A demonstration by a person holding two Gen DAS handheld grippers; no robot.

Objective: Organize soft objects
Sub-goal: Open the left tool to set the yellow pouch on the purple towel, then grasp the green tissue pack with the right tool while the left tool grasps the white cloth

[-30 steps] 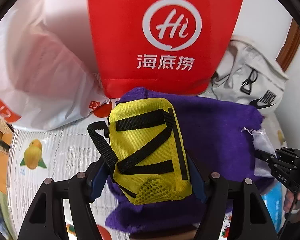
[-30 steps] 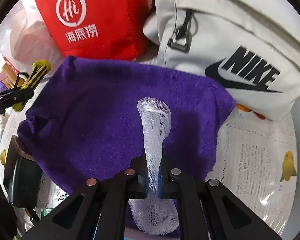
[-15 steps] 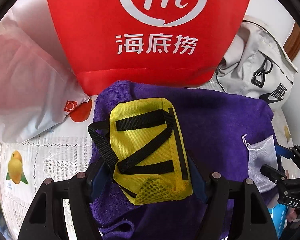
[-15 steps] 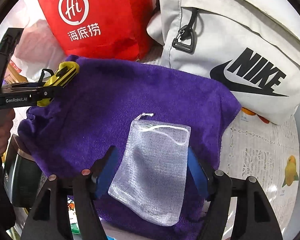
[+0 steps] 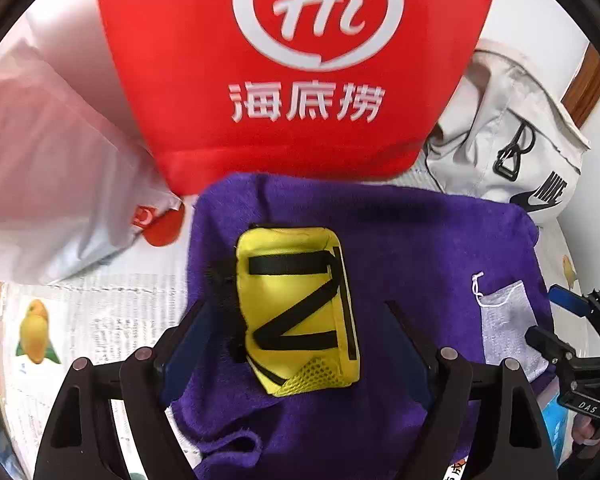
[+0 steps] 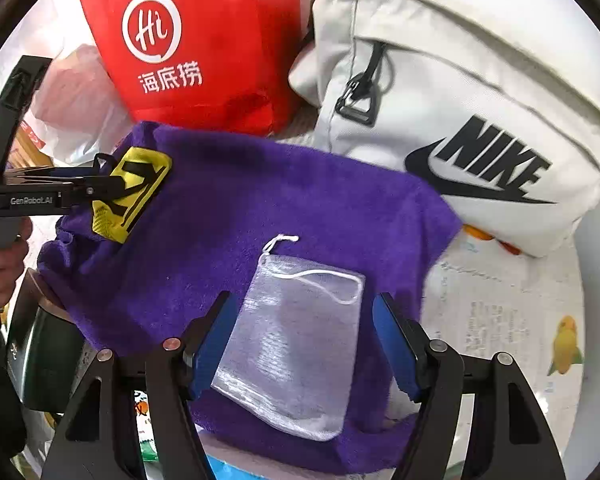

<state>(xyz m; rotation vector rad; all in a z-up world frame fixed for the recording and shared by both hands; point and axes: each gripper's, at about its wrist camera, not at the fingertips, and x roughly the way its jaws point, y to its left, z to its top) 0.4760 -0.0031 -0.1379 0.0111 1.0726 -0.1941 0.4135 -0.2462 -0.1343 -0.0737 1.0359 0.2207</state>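
Note:
A yellow pouch (image 5: 298, 312) with black straps lies on a purple towel (image 5: 412, 240). My left gripper (image 5: 294, 320) is open, its jaws wide on either side of the pouch and clear of it. A white mesh drawstring bag (image 6: 296, 340) lies flat on the towel (image 6: 300, 200) between the open jaws of my right gripper (image 6: 302, 316). The mesh bag (image 5: 508, 320) also shows at the right of the left wrist view, and the pouch (image 6: 130, 192) at the left of the right wrist view.
A red bag with a Hi logo (image 5: 300, 60) stands behind the towel. A white plastic bag (image 5: 52, 160) lies to its left and a white Nike bag (image 6: 480, 100) to the right. Newspaper (image 6: 500, 300) covers the table. A dark object (image 6: 40, 352) sits under the towel's left edge.
My left gripper has opened and let go of the yellow pouch, which now lies on the towel. My right gripper opened earlier and released the mesh bag, now flat on the towel.

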